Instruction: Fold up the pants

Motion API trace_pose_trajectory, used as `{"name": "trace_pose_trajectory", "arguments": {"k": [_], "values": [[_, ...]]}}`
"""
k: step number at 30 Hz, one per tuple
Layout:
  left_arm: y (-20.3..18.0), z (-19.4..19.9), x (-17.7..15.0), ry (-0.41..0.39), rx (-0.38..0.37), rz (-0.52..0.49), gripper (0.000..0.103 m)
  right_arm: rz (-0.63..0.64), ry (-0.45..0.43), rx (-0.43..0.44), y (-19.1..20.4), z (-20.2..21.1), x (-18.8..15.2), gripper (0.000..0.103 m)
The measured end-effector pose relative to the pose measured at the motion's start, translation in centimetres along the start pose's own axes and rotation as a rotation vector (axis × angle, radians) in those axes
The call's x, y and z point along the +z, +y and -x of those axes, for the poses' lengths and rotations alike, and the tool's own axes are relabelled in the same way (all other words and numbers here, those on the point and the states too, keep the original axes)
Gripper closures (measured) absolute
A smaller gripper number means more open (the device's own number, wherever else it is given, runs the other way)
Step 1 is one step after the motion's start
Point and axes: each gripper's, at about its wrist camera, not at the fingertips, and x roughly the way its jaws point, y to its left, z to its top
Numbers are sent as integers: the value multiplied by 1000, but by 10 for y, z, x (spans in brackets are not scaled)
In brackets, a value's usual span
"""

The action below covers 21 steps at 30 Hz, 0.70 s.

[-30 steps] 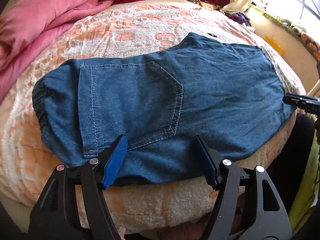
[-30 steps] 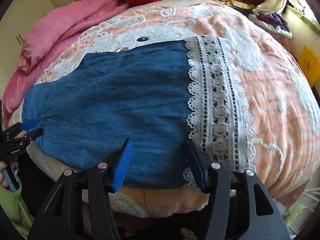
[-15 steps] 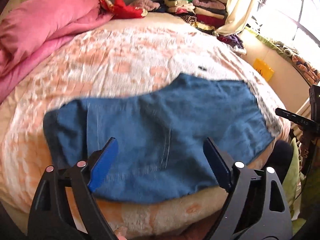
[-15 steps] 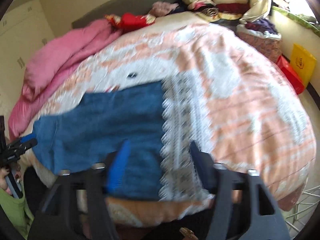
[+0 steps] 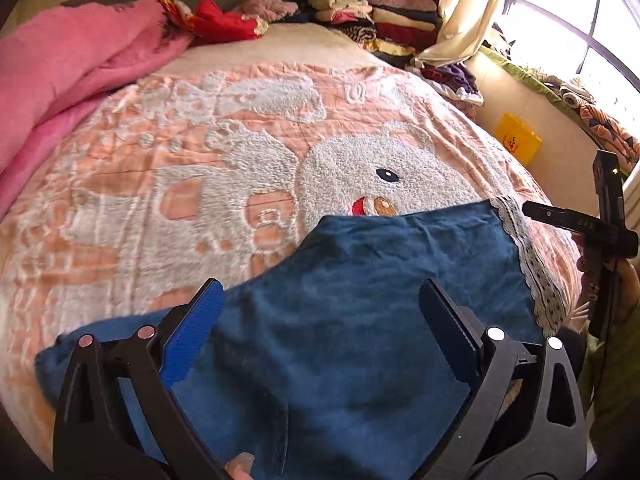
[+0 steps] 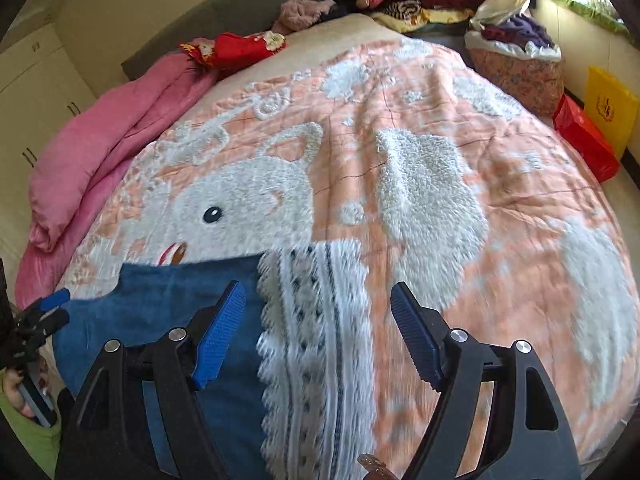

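While both of my grippers hang over the near edge of the bed, I see the folded blue denim pants (image 5: 360, 320) lying flat on the peach and white fleece blanket with a rabbit pattern (image 5: 240, 152), close to that near edge. My left gripper (image 5: 320, 320) has its blue-padded fingers (image 5: 192, 336) spread wide above the denim, with nothing between them. My right gripper (image 6: 318, 332) is spread wide too and grips nothing; in its view the left pad (image 6: 220, 336) sits over the blue cloth and the right pad (image 6: 414, 340) over the bare blanket. Between them runs the white lace trim with dark dots (image 6: 316, 352) that borders the right end of the pants. From the left wrist view this lace (image 5: 528, 268) follows the far right edge of the denim, and my right gripper shows beside it as a black frame at the picture's edge. From the right wrist view my left gripper appears at the far left, just beside the pants' left end. A rumpled pink quilt (image 6: 100, 152) lies along the left side of the bed, a red cloth (image 5: 220, 20) sits near the headboard, and a stack of folded clothes (image 5: 372, 12) rises in the far corner. A yellow box (image 6: 608, 108) stands by the wall on the right.
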Motion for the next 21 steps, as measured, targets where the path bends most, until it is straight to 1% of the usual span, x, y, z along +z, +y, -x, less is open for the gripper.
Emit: {"name": "trace_pose_trajectory", "arguments": {"k": [2,4,6,8,9,11,12,13,14,15,16,17,18,19,21], "values": [[2,-13,6,18,-15,12,12,-28,13,22,-5,-12,6,29],[2,-26,12,32,-13,15,16,-49,33,46,-11,-24,12,29],[2,-38,16,44,-22,23,20,-40,54,50,-14,-35,14,29],[4,-55,21,62,-34,39,20,-27,69,54,-13,-43,13,30],[5,-61,22,71,-32,42,20,-12,66,54,-12,-46,11,32],[9,-78,23,94,2,58,20,9,57,51,-11,-46,9,38],[11,-84,23,105,14,67,20,14,50,57,-10,-45,7,44],[10,-90,21,116,9,78,24,20,47,64,-9,-44,6,49],[8,-91,20,115,0,79,32,38,41,66,-6,-42,4,52],[3,-92,19,114,-5,64,59,56,40,66,-4,-42,3,61],[-5,-92,17,113,-19,30,85,86,41,72,0,-41,1,69],[-10,-91,16,114,-28,13,94,112,33,72,5,-39,-1,74],[-14,-89,16,114,-18,-4,97,129,25,78,8,-37,-1,81],[-17,-84,18,100,-1,-28,100,139,15,83,11,-34,-1,81],[-22,-73,24,50,26,-61,100,154,-33,87,15,-23,2,82]]}}
